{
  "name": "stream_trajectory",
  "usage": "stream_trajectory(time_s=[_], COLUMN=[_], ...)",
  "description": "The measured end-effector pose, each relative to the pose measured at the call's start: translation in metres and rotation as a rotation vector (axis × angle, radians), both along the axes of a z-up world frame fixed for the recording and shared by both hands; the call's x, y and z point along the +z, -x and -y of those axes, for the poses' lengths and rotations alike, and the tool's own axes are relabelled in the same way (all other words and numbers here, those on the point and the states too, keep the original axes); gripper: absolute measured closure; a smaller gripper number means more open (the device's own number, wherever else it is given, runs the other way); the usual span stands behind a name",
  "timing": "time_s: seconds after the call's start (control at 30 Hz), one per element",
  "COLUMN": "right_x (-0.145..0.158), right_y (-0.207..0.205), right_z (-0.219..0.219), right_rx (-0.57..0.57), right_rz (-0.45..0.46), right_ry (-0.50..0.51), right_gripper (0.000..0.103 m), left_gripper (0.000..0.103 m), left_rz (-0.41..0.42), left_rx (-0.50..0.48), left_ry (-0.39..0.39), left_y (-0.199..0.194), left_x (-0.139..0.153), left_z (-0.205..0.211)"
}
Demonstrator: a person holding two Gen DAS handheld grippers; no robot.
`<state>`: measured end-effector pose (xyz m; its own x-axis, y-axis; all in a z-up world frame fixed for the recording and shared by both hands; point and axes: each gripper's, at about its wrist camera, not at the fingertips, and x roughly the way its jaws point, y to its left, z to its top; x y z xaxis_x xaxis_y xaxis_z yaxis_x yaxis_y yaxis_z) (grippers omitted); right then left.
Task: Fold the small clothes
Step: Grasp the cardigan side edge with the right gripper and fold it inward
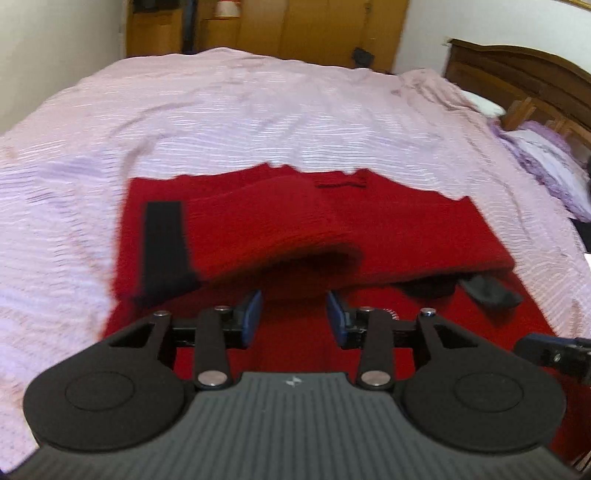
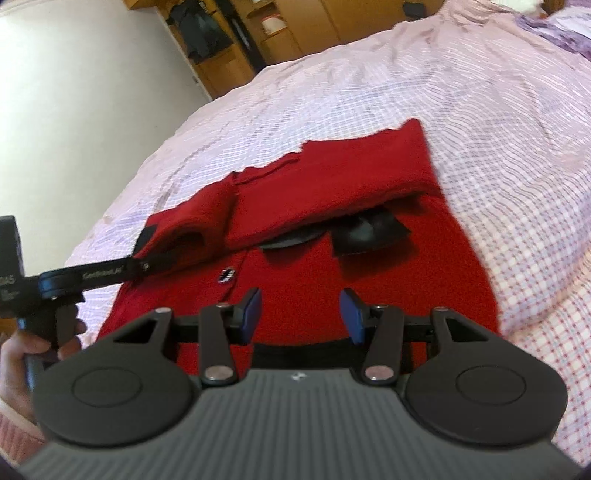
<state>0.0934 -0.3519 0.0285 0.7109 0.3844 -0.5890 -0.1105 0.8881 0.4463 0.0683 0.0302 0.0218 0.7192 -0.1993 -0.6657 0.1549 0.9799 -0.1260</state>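
A red knitted garment (image 1: 295, 229) with black trim lies on the bed, its far part folded back over the near part; it also shows in the right wrist view (image 2: 332, 266). A black cuff (image 1: 164, 247) lies on its left side and a black patch (image 2: 365, 232) peeks out under the fold. My left gripper (image 1: 294, 314) is open and empty, low over the near part of the garment. My right gripper (image 2: 301, 314) is open and empty, over the garment's near edge. The left gripper also shows in the right wrist view (image 2: 107, 275), at the garment's left side.
The bed is covered with a pink checked sheet (image 1: 258, 110). A dark wooden headboard (image 1: 524, 74) and purple pillows (image 1: 546, 162) are at the right. Wooden wardrobes (image 1: 295, 26) stand beyond the bed's far edge. A white wall (image 2: 74, 92) is at the left.
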Motion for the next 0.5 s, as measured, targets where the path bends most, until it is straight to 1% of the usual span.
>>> stream_trajectory(time_s=[0.2,0.33,0.5], right_x=[0.009,0.015,0.023], right_y=[-0.008,-0.013,-0.024], right_z=[-0.026,-0.045,-0.072], right_rx=[0.067,0.122,0.173], right_rz=[0.021,0.040,0.073], right_ry=[0.043,0.071,0.121], right_gripper=[0.052,0.052,0.052], left_gripper=[0.055,0.054,0.054], left_rz=[-0.035,-0.061,-0.079], left_rx=[0.112,0.164,0.206], left_ry=[-0.058,-0.062,-0.054], left_y=[0.018,0.024,0.026], left_x=[0.005,0.005,0.002], left_z=[-0.031,-0.049,-0.065])
